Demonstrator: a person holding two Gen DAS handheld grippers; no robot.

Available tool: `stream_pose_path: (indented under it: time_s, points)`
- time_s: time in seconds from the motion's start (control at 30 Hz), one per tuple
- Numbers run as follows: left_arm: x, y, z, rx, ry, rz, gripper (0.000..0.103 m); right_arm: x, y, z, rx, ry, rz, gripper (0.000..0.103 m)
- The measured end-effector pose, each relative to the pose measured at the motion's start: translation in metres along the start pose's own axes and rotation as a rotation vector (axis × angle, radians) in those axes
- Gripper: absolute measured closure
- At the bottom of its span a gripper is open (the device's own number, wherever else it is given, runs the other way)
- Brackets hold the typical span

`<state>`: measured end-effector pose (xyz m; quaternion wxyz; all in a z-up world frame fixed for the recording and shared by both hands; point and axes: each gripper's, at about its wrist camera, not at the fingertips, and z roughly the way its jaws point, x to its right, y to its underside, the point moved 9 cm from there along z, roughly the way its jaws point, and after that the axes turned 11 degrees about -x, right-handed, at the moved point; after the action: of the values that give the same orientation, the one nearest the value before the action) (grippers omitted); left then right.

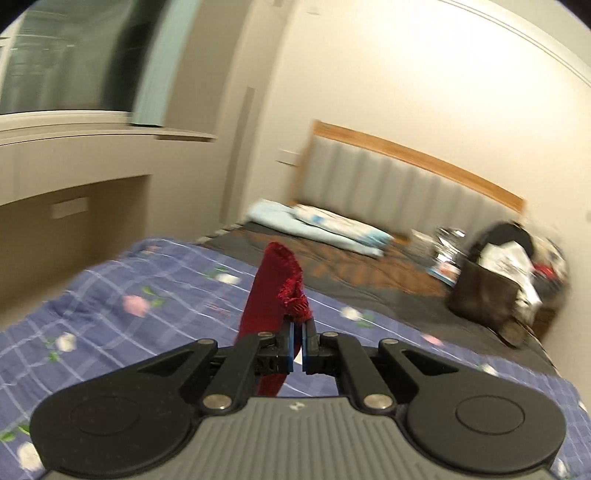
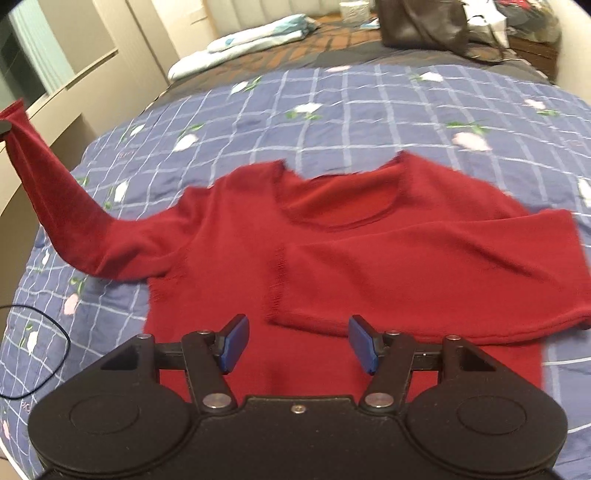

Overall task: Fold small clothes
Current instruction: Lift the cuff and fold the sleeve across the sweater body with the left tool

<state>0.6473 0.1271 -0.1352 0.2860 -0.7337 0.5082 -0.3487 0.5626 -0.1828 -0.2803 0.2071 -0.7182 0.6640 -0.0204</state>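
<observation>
Lying flat on the bed (image 2: 369, 107): sweater (image 2: 229, 236), right sleeve (image 2: 424, 273) already crossed over. Left gripper (image 1: 298, 332) clamping the left sleeve (image 2: 55, 195), lifting it, probably for folding inward. Right gripper (image 2: 297, 341) hovering near, fingers apart.

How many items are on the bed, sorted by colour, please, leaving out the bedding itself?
Red: 1, the sweater, one sleeve lifted by the shut left gripper
Light blue and white: 1, the folded bedding pile
Dark brown: 1, the bag
Total: 3. The blurred clutter beside the bag cannot be counted.
</observation>
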Motion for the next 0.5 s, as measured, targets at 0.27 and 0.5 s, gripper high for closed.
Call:
stream_pose_path:
  time_s: [0.27,0.5]
  points:
    - [0.115,0.058,0.008,-0.085,0.089,0.117,0.1,0.075,0.008,-0.029,0.031,0.05,0.056,0.041]
    - [0.185,0.128,0.019,-0.175,0.116,0.23,0.1,0.136,0.028,-0.04,0.031,0.104,0.072,0.041]
